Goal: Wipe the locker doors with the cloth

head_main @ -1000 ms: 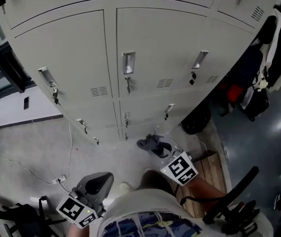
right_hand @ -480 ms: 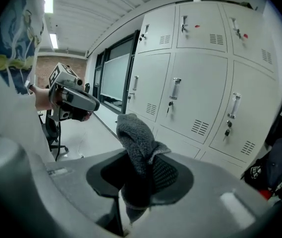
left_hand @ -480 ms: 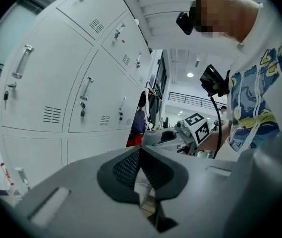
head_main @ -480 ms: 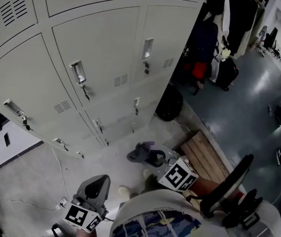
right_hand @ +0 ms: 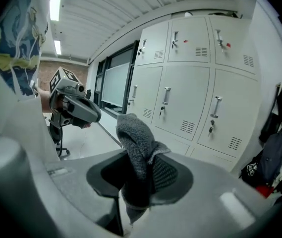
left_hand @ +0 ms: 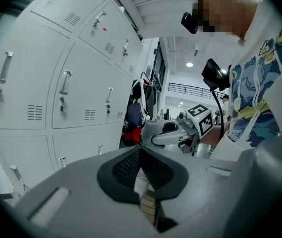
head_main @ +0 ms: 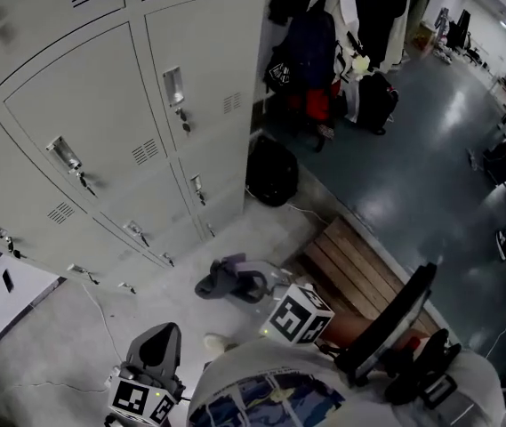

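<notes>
The locker doors [head_main: 84,132] are the biggest thing here: a pale bank of panels with handles, keys and vent slots, standing ahead of the right gripper [head_main: 257,285] and well apart from its tips, nothing touching them. Seen along that gripper's own jaws, the doors [right_hand: 190,103] spread ahead and to the right. Under and behind the right gripper lies a slatted wooden bench [head_main: 359,269], and bags and coats [head_main: 324,60] hang past the end of the lockers, off to its right. The left gripper [head_main: 157,350] is held low, beside and below the right one, its jaws pressed together on nothing. The right gripper's jaws pinch the cloth [right_hand: 136,143], a grey, fuzzy wad that stands up past the tips and flops over at the top. It looks light, soft and limp, so it should mould flat to the metal under pressure and slide readily. A grip low on the bunch, as now, seems best, leaving a free pad beyond the tips. Handles and dangling keys may well snag its nap.
</notes>
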Demonstrator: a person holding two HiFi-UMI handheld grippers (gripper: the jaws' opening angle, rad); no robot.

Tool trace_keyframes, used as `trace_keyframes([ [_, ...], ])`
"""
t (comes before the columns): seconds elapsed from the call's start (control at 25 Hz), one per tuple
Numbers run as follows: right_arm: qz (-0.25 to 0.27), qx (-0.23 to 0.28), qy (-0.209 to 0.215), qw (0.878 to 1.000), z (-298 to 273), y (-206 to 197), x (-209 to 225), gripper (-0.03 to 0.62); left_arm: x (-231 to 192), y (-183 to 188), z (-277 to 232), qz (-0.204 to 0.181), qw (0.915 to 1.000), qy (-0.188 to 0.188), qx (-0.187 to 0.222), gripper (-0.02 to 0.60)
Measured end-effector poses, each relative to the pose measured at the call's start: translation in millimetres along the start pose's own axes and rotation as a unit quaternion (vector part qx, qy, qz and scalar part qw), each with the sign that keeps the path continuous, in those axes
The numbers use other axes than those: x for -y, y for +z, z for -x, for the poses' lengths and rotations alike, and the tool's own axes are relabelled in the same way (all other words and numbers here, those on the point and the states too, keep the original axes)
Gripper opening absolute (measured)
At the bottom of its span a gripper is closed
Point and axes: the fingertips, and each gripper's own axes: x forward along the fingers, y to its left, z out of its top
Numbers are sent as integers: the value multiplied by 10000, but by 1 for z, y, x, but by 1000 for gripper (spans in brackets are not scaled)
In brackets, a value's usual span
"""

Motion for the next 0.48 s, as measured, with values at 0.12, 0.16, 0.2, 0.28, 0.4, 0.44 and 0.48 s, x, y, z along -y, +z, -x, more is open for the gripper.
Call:
trace_keyframes([
  [0.12,-26,54,-19,10000,33,-22,10,110,41,8,-26,-146,9998,-98,41,2],
  [0.16,-60,77,-14,10000,44,-29,12,109,57,9,-36,-154,9997,-179,60,2],
  [0.2,-96,92,-3,9999,55,-38,14,109,74,9,-45,-160,9995,-272,74,2],
  [0.28,-176,65,23,9998,78,-60,16,109,109,5,-61,-169,9989,-430,62,2],
  [0.4,-321,-36,30,9995,111,-96,20,109,161,-6,-82,-79,9979,-647,3,2],
  [0.44,-356,-64,30,9993,121,-106,21,109,178,-9,-87,-42,9973,-728,-15,2],
  [0.48,-388,-91,31,9992,131,-117,22,109,194,-12,-92,-7,9967,-809,-34,2],
])
